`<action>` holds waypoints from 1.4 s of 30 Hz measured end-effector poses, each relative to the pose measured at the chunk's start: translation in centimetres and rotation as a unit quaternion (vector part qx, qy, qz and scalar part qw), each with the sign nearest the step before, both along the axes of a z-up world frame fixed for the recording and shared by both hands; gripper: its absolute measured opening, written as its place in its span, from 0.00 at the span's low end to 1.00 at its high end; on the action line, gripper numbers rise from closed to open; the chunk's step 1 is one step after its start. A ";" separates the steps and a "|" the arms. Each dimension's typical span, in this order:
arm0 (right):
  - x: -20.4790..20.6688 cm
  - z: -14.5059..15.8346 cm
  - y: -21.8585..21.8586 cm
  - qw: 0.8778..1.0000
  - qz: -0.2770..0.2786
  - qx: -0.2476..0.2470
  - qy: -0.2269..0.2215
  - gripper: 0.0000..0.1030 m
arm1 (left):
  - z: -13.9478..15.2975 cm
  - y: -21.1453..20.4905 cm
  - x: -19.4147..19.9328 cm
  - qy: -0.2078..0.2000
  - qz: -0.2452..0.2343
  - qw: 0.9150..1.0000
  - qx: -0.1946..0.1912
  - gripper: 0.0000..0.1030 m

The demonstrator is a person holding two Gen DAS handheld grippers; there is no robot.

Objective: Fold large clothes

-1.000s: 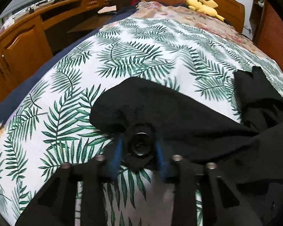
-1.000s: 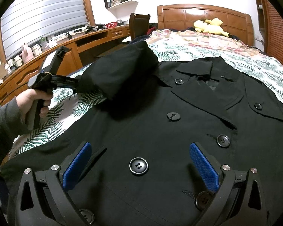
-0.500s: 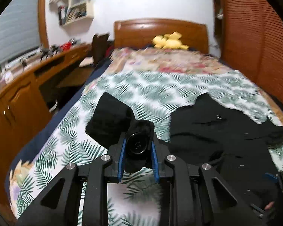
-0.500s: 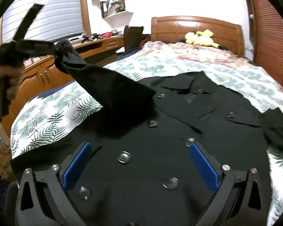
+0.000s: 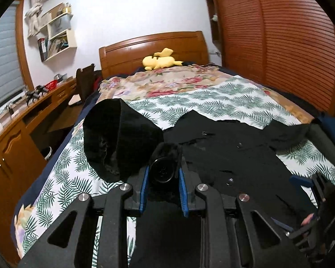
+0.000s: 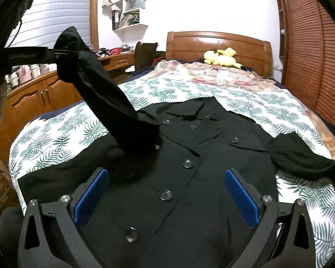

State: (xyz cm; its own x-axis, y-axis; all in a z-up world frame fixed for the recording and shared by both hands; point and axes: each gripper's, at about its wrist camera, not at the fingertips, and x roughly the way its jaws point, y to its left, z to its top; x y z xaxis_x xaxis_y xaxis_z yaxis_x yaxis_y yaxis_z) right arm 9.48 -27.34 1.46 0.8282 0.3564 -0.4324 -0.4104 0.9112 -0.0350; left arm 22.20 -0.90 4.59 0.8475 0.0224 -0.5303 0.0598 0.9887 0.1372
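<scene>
A large black buttoned coat [image 6: 189, 178] lies face up on the leaf-print bedspread [image 6: 189, 89], collar toward the headboard. My left gripper [image 5: 164, 178] is shut on the cuff of the coat's left sleeve [image 5: 122, 140], where a black button shows between the pads. In the right wrist view the left gripper [image 6: 62, 54] holds that sleeve [image 6: 109, 102] raised high above the coat's left side. My right gripper [image 6: 165, 192] is open and empty, low over the coat's front. The other sleeve [image 6: 301, 156] lies on the bed at the right.
A yellow plush toy [image 6: 221, 57] lies by the wooden headboard [image 6: 216, 42]. A wooden desk and cabinets [image 6: 44, 91] run along the left side of the bed. A slatted wooden wardrobe [image 6: 312, 55] stands on the right. A chair [image 6: 145, 53] stands at the desk.
My left gripper has lifted the sleeve cuff up off the bed and higher. My right gripper has drawn back from the coat and stayed open.
</scene>
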 end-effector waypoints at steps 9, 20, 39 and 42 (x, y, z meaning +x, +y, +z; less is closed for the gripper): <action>-0.4 0.3 0.1 1.000 -0.024 -0.001 0.008 1.00 | -0.2 -2.7 -4.3 -0.004 -0.042 0.999 -0.002 0.30; -0.8 0.3 0.9 1.000 -0.017 -0.014 0.010 1.00 | 0.9 -2.9 -10.3 -0.043 -0.073 0.996 -0.005 0.78; -0.6 -2.3 11.8 0.981 0.174 -0.012 0.079 0.85 | -3.7 7.5 -14.5 -0.012 0.017 0.998 -0.056 0.78; 0.0 -2.8 13.1 0.977 0.192 -0.011 0.089 0.85 | -4.0 8.7 -15.3 -0.011 0.023 0.998 -0.057 0.78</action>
